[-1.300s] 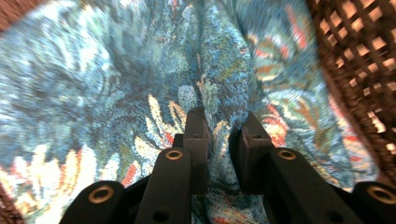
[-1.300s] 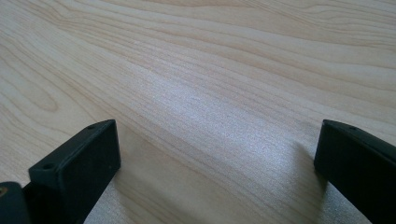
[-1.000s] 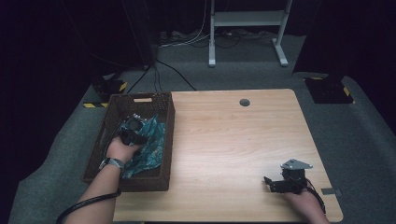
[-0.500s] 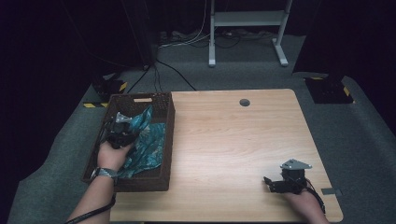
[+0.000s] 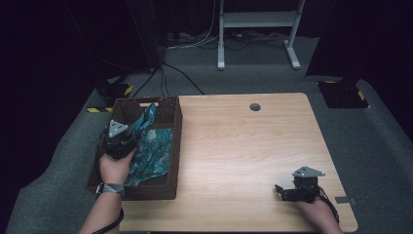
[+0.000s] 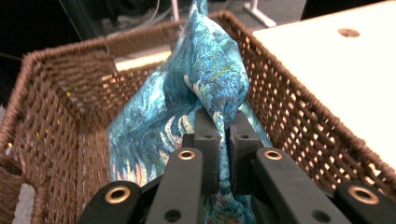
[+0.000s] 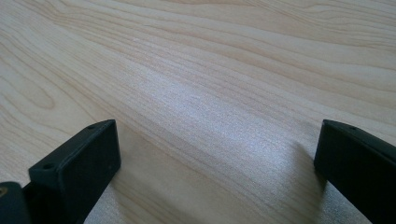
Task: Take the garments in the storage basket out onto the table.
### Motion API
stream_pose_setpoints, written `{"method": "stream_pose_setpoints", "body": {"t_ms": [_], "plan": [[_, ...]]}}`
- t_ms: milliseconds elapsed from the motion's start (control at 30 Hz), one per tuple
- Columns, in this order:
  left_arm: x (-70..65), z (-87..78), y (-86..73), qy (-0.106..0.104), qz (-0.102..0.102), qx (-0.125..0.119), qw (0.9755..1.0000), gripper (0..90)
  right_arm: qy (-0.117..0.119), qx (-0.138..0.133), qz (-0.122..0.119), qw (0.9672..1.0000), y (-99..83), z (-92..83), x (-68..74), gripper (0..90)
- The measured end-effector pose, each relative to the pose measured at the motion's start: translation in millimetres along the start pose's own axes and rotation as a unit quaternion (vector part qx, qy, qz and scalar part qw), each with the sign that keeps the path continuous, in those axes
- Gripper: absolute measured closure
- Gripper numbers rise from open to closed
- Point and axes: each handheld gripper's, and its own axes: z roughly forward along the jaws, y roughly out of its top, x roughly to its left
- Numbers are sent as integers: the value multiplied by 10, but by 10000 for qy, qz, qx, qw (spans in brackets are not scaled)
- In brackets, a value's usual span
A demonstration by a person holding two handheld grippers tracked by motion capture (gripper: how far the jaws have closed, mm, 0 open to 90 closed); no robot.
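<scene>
The left claw (image 6: pixel 223 140) is pinched tight on a fold of the blue cloth (image 6: pixel 205 79). The cloth bunches up into a peak just past the claw tips, and the rest of it hangs down and lies under the claw, on the bottom of the brown basket (image 6: pixel 56 102). The claw's two black jaws have just been closing, and now the cloth is squeezed between them.

From the high view, the left claw (image 5: pixel 127 134) sits above the basket (image 5: pixel 173 146) with the cloth (image 5: pixel 153 151) pulled up beside it. The basket walls stand all around the claw.

The right claw (image 7: pixel 215 158) has its jaws wide apart with nothing between them. It rests low over the bare wooden counter (image 7: pixel 196 70), far off to the side of the basket. In the high view the right claw (image 5: pixel 287 192) is near the front corner of the counter (image 5: pixel 243 146).

So the grabbing part looks done. The cloth is only a little way up. What is left, I think, is to lift it all the way out of the basket and bring it over to the counter, where the open claw can help.
</scene>
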Motion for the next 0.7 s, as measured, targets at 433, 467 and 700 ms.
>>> {"method": "stream_pose_setpoints", "body": {"t_ms": [433, 467, 700], "plan": [[-2, -235, 94, -57, -275, -921, 9954, 843, 1, -2, 2, 10000, 0, 0, 0, 4], [-6, -255, 105, -67, -289, -996, 9946, 843, 3, -2, 4, 10000, 0, -1, -1, 4], [-45, -351, 199, -36, -270, -1314, 9910, 837, 0, 1, 0, 10000, -1, -1, -1, 4]]}}
